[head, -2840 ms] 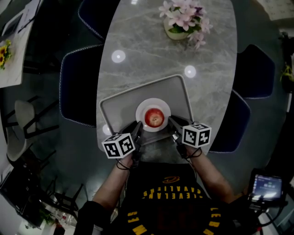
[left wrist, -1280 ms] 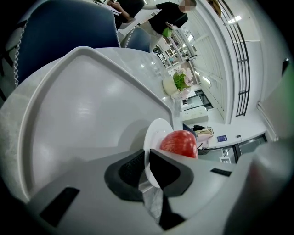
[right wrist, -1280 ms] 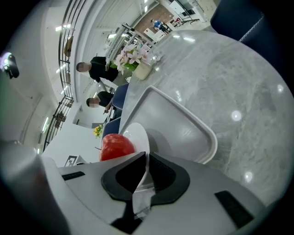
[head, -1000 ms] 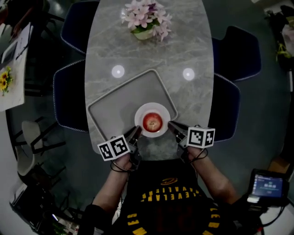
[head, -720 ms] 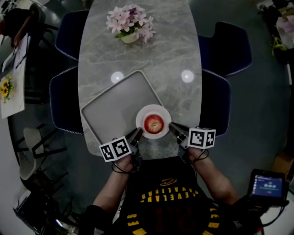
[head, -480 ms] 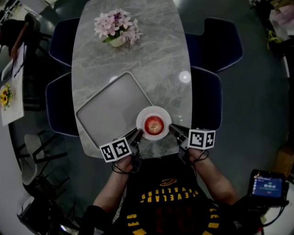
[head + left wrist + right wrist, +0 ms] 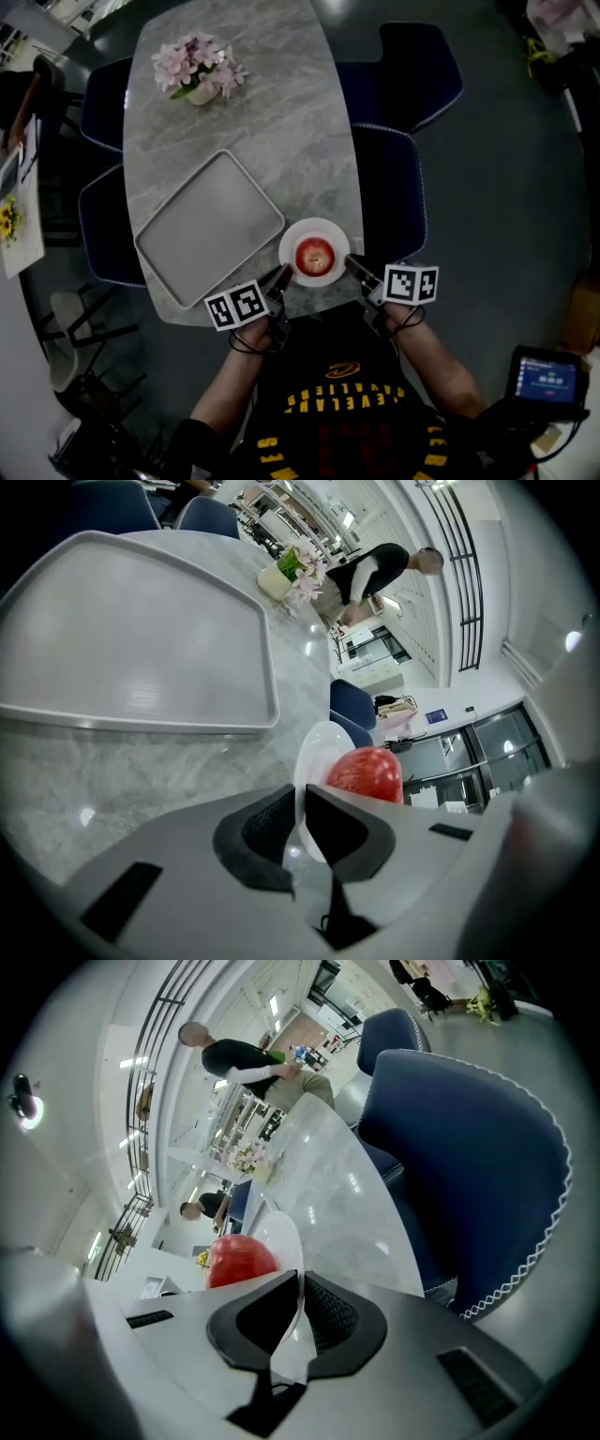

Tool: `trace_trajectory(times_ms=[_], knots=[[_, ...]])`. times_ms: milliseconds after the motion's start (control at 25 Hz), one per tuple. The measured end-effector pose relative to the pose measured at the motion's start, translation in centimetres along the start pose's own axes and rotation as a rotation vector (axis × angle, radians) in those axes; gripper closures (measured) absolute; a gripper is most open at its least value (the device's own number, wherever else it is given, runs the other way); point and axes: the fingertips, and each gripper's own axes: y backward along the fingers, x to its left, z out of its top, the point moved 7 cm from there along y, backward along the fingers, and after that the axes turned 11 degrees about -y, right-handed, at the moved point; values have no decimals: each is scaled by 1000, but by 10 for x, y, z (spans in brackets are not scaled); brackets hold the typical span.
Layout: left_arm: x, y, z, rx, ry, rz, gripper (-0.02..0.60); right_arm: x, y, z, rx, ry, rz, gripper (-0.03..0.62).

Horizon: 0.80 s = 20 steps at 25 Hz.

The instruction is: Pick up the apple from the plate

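Clamping opposite rims of the plate point(image 7: 315, 225), the left hand-held gripper point(image 7: 280, 278) and right hand-held gripper point(image 7: 352, 264) each pinch its edge, while the apple point(image 7: 315, 255) sits untouched at its centre, beside the tray point(image 7: 208, 228) near the bench point(image 7: 253, 94) edge, not yet picked up.

The apple point(image 7: 315, 255) is sitting on the plate point(image 7: 292, 236), between my left gripper point(image 7: 281, 276) and right gripper point(image 7: 352, 264); the tray point(image 7: 208, 228) is lying to its left on the bench point(image 7: 272, 112).
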Motion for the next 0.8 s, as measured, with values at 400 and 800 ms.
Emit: trace_trajectory(times_ms=[400,800], knots=[[-5,-35,-23,34,-45,13,544,-45,9,2,2,-3,-33,562],[2,-44,-46,50,-34,23,543,-63,13,-7,24,14,-60,562]])
